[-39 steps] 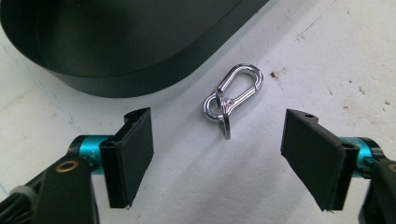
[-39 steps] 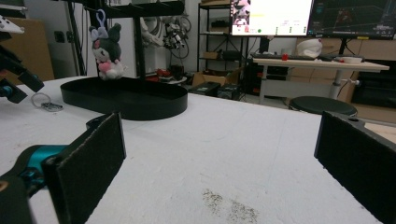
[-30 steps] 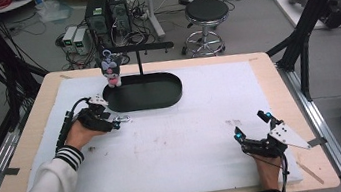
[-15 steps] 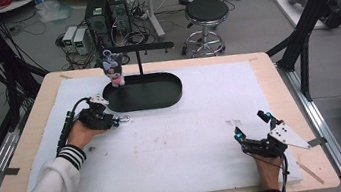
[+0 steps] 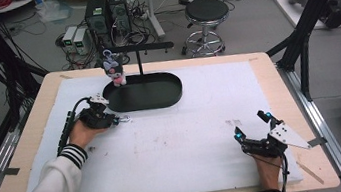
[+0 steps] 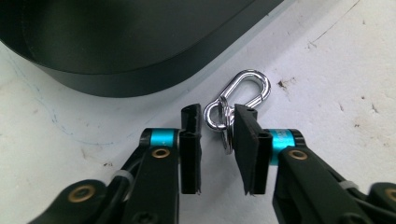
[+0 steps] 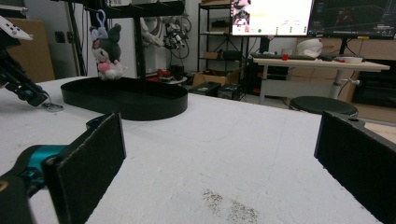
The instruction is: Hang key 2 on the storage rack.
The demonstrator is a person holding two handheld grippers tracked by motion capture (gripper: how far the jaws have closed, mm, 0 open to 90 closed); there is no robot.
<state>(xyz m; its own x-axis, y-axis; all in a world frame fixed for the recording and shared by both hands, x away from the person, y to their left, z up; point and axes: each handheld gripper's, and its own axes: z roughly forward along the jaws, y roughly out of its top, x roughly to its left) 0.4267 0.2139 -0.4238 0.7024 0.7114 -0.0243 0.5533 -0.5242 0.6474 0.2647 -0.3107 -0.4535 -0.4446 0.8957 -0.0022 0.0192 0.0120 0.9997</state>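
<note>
Wood-edged table (image 5: 275, 68) w/ white foam sheet (image 5: 189, 134) over most of top, scuffed & speckled. On sheet: black oval tray (image 5: 143, 93) near far edge, silver carabiner w/ key rings (image 6: 236, 100) just beside tray's near-left rim. Dark smudges (image 7: 229, 207) toward near-right.

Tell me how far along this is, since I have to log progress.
Done: one plush keychain already hangs from the black stand over the tray. In hand: the left gripper, jaws just closing, straddles a silver carabiner clip lying beside the tray, not visibly pinched yet. Left: lifting it, probably to the stand. The right gripper waits open.
</note>
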